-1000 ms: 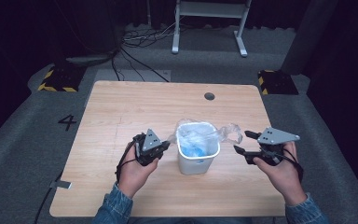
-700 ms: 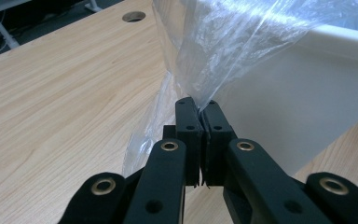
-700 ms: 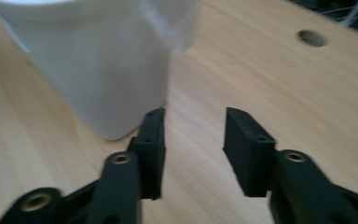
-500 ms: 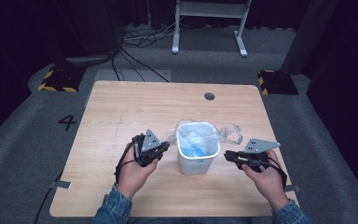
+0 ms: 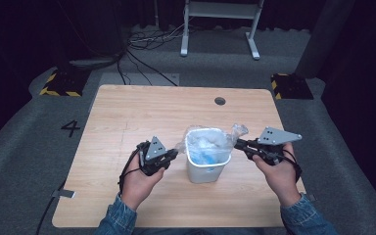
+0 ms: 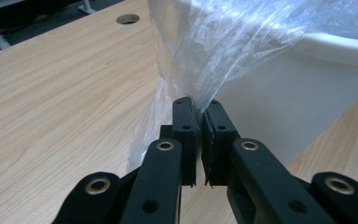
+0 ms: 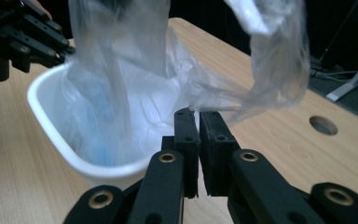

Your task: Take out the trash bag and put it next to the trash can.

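A small white bin (image 5: 206,169) stands near the middle of the wooden table, lined with a clear plastic bag (image 5: 206,144) that has something blue inside. My left gripper (image 5: 175,152) is at the bin's left side. In the left gripper view it (image 6: 198,105) is shut on the bag's film (image 6: 223,42) beside the bin wall (image 6: 270,112). My right gripper (image 5: 238,143) is at the bin's right rim. In the right gripper view it (image 7: 197,114) is shut on the bag's loose edge (image 7: 270,70), held out over the bin rim (image 7: 42,112).
The table (image 5: 127,122) has a round cable hole (image 5: 220,101) at its far right. A white stand's legs (image 5: 220,29) and cables lie on the floor beyond it. Yellow-black striped blocks (image 5: 58,83) sit off the far corners.
My right gripper came in from the right to the bin's rim, shut on the bag's edge and lifted it slightly. The left gripper stayed put on the bag.
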Tool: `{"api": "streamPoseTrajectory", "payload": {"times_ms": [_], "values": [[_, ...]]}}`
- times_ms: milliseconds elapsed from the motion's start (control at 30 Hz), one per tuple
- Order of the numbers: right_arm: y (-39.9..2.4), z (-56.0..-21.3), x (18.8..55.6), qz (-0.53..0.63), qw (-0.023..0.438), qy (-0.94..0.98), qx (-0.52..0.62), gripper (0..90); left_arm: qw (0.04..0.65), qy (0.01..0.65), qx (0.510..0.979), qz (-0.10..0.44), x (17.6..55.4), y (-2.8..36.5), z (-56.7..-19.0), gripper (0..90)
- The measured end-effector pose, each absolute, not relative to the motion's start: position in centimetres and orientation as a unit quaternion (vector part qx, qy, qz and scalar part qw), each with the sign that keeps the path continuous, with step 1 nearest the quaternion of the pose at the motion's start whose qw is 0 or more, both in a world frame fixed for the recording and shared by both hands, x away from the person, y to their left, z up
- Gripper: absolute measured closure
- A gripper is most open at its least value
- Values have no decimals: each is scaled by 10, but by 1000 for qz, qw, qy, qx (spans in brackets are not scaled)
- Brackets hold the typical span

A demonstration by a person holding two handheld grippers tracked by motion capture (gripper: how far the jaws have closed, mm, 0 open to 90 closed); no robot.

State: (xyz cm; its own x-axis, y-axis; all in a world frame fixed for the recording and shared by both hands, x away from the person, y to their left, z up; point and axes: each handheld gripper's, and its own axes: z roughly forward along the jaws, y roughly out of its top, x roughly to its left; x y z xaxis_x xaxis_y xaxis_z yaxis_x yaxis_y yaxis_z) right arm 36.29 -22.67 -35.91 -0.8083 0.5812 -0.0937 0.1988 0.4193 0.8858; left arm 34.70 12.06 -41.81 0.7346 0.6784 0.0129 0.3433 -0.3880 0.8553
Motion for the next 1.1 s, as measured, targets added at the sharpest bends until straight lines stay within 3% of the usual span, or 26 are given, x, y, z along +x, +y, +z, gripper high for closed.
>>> {"api": "streamPoseTrajectory", "payload": {"times_ms": [233,267,367,467,533,733,1000,1033,1100], "values": [[-196,-345,365,497,184,824,200,840,461,313,809,188,345,121,-416,789],[-190,-344,366,497,182,826,195,839,462,314,808,188,344,121,-416,748],[-174,-343,368,496,173,831,182,837,468,311,803,200,342,124,-412,474],[-162,-344,371,494,167,835,174,837,482,307,794,207,335,131,-399,345],[-158,-345,372,494,163,836,173,836,493,303,788,212,330,135,-388,314],[-154,-345,373,492,164,837,172,836,519,276,780,214,320,132,-361,290],[-151,-345,372,487,165,842,166,833,514,242,798,202,329,92,-347,323],[-151,-345,372,486,165,842,166,833,516,246,797,195,332,89,-347,356],[-150,-345,372,486,164,842,164,829,518,246,794,202,336,87,-348,571]]}}
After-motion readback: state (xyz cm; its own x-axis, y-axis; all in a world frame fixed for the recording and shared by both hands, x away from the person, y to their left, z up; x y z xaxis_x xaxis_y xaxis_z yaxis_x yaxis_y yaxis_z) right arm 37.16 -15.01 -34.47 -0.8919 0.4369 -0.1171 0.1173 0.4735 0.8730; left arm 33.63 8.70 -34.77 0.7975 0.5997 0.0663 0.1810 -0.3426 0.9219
